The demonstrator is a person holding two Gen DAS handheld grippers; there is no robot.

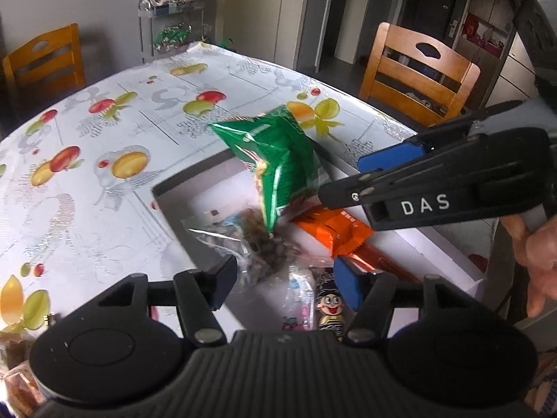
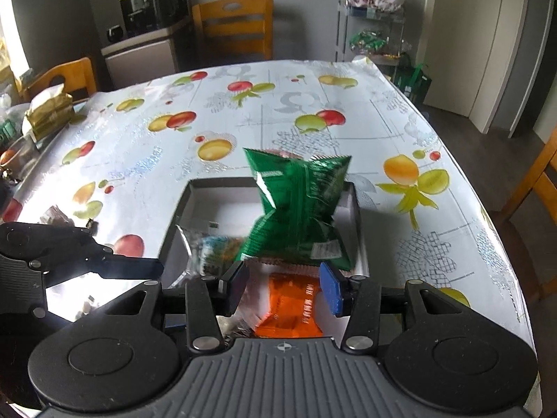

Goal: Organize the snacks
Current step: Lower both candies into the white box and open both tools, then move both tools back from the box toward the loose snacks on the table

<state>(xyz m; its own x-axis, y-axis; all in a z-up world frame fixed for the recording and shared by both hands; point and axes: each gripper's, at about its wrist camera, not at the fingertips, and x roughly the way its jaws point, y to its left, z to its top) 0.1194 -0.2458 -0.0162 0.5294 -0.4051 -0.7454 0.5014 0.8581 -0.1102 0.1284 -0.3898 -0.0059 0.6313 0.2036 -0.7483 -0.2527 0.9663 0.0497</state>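
A crinkled green foil snack bag (image 2: 299,209) hangs blurred just above the open white cardboard box (image 2: 209,198), beyond the tips of the right tongs (image 2: 289,287). Those tongs stand open with a wide gap between the black pad and the blue pad, and neither pad touches the bag; nothing is held between them. In the left wrist view the same green bag (image 1: 275,160) is tilted over the box (image 1: 167,202), its lower corner pointing down at the packets inside, while the right tongs (image 1: 351,181) reach in from the right side, just beside the bag.

The left tongs (image 1: 285,285) are also spread open and hold nothing; they hover over the near end of the box. Inside the box lie an orange foil packet (image 1: 334,230) on the right, a clear plastic bag of dark pieces (image 1: 250,244) on the left, and a small packet with a cartoon boy's face (image 1: 329,308) at the near edge.

The box sits on a surface covered with a white fruit-printed tablecloth (image 2: 243,118). Wooden chairs (image 1: 414,73) stand around it.
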